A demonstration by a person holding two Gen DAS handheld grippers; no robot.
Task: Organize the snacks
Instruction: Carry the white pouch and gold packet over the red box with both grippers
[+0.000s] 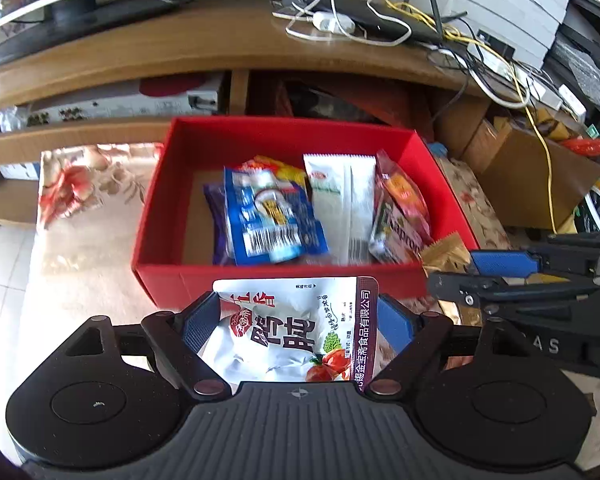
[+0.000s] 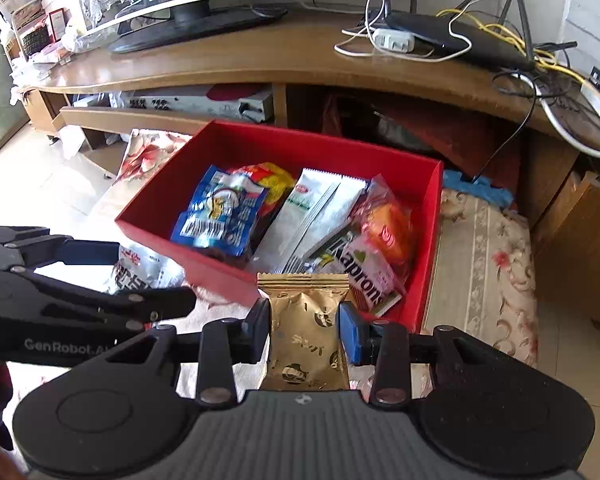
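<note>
The left gripper's (image 1: 298, 320) fingers are clamped on a white pouch (image 1: 296, 332) at lower centre, its long axis running away from the camera toward the red box (image 1: 156, 216); its near end is hidden behind the gripper body. The right gripper's (image 2: 304, 330) fingers pinch a gold packet (image 2: 304, 336), upright, crimped end pointing at the box. Inside the box lie a blue packet (image 1: 268, 216), a white sachet (image 1: 340, 204) and a pink wafer pack (image 1: 400, 216), overlapping, with blurred print. The box sits on a floral cloth (image 2: 484, 264) below a wooden TV stand (image 2: 260, 60).
</note>
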